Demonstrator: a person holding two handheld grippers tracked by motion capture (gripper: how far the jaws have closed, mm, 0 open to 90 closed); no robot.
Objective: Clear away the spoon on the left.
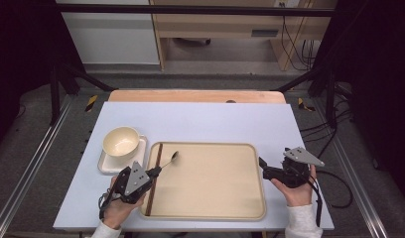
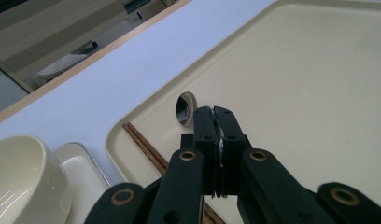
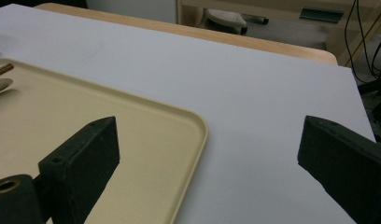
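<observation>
Nearest the person, the left gripper (image 1: 156, 171) is clamped tight on the spoon (image 1: 169, 161) by its handle, bowl end raised over the tray (image 1: 215, 214) (the chopsticks (image 1: 154, 178) lie along the tray's left edge, just beside it). The right gripper (image 1: 263, 165) hovers at the tray's right rim, jaws wide apart and holding nothing. Farther back, the bowl (image 1: 120, 142) sits on its small dish (image 1: 104, 164).
</observation>
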